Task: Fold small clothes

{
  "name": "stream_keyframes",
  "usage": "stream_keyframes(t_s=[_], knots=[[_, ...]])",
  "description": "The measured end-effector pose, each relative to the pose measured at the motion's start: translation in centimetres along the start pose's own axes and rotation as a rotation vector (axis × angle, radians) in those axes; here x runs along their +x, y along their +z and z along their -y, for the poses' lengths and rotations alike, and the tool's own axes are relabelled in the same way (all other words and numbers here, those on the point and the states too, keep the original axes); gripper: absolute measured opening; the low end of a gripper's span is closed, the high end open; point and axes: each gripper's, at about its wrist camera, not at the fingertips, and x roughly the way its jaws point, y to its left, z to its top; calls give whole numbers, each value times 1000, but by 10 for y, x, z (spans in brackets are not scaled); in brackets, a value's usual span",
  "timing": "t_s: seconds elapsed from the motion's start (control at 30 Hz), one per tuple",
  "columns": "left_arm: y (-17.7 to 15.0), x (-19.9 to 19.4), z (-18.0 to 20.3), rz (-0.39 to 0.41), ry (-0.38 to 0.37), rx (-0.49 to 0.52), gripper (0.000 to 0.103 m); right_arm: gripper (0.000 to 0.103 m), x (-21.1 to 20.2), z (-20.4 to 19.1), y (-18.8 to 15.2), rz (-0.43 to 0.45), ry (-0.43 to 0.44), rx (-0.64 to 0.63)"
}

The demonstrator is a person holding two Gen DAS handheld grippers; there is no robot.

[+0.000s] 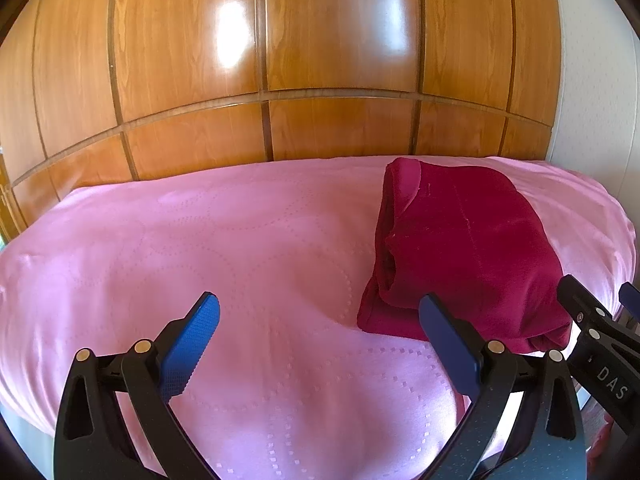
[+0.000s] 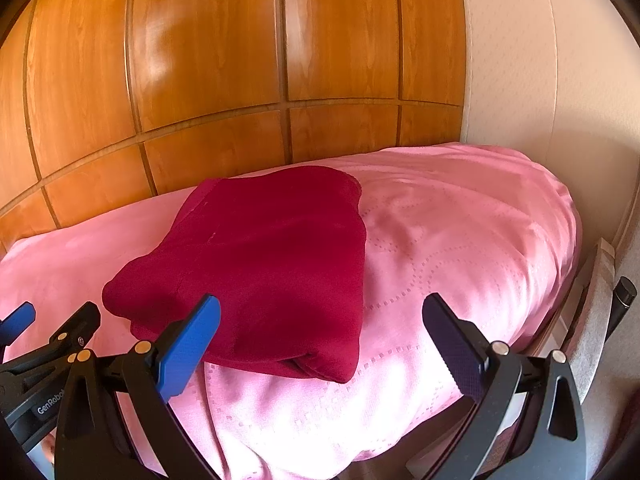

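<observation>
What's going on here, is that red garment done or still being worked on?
The dark red garment lies folded into a compact bundle on the pink bedspread. The left hand-held gripper and the right hand-held gripper are both open, holding nothing, hovering at the near edge of the bundle. The fold looks finished.

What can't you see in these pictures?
- What kind of garment it is: folded up in both views, so its shape is hidden.
- The bed below its pink cover: cut off by the bottom edge and the left hand-held gripper.
- The dark handle at the right edge of the right wrist view: cut off, too little shows.
- The person holding the tools: out of both views.
</observation>
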Motion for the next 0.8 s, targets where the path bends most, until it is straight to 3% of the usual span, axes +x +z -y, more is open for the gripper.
stream_keyframes(t_s=[0.8], knots=[[-3, 0, -4, -4, -11, -9, 99, 101, -1, -4, -2, -1, 15, -10]])
